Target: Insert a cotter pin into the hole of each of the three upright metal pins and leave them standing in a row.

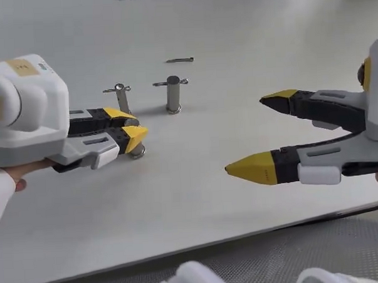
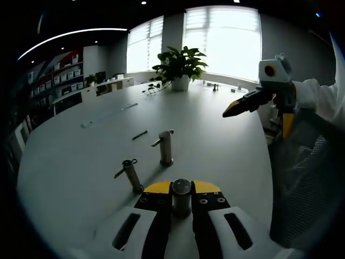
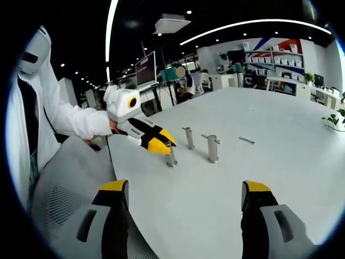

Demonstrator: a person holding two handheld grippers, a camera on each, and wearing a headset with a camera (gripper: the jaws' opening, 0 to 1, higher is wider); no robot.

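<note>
Gripping one upright metal pin (image 2: pixel 181 198), left gripper (image 1: pixel 133 126); right gripper (image 1: pixel 245 134) wide; label (image 1: pixel 22 66) unreadable

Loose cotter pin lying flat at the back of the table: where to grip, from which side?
Take the cotter pin across its shank near one end, coming straight down with the open right claw, jaws across its length. It lies flat and thin on the table, so a sideways approach would likely just push it. Loop end too small to tell.
</note>
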